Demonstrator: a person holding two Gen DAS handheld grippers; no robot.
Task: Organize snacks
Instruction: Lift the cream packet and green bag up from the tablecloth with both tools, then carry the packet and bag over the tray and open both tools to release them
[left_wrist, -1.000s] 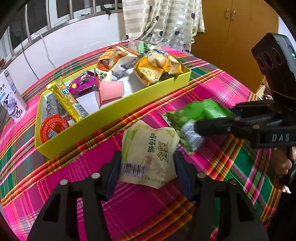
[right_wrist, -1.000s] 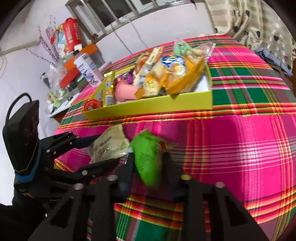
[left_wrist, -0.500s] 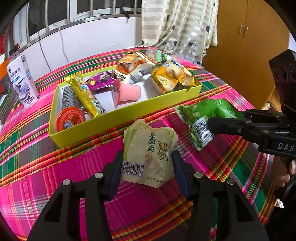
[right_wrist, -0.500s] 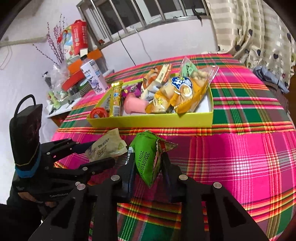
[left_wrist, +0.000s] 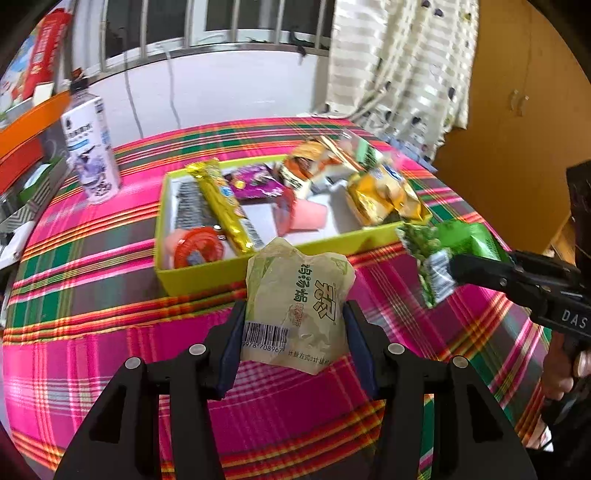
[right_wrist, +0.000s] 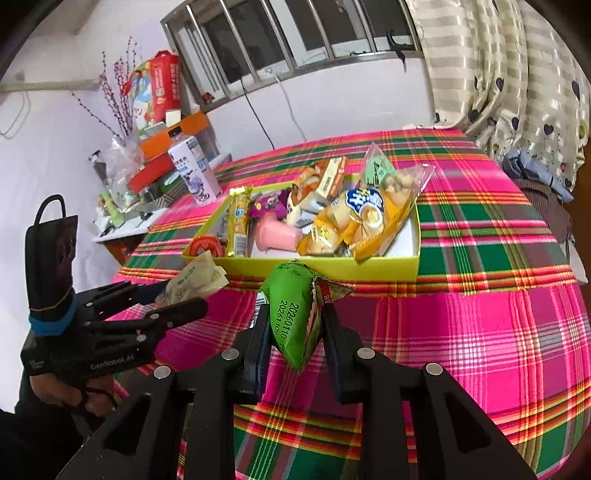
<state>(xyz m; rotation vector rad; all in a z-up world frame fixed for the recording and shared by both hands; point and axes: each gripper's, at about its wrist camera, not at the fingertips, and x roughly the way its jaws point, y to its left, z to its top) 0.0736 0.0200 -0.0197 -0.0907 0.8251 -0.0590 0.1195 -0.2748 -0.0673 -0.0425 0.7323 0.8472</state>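
My left gripper (left_wrist: 293, 328) is shut on a pale green-beige snack packet (left_wrist: 295, 295) and holds it above the plaid cloth, just in front of the yellow-green box (left_wrist: 258, 264). It also shows in the right wrist view (right_wrist: 194, 282). My right gripper (right_wrist: 293, 326) is shut on a green snack bag (right_wrist: 293, 314), lifted near the box's front right corner; the bag also shows in the left wrist view (left_wrist: 448, 243). The box (right_wrist: 332, 269) holds several snacks: a pink cup (left_wrist: 308, 216), a red-lidded cup (left_wrist: 199, 247), a yellow bar (left_wrist: 223, 205) and yellow bags (left_wrist: 384, 197).
A white bottle (left_wrist: 90, 147) stands on the cloth left of the box. A cluttered side table with red and orange boxes (right_wrist: 155, 147) sits at the far left. Curtains (right_wrist: 517, 74) and a wooden cabinet (left_wrist: 524, 110) lie beyond the table's right edge.
Both grippers have risen from the cloth with their packets and moved closer to the box. The view now looks over the box from higher up.
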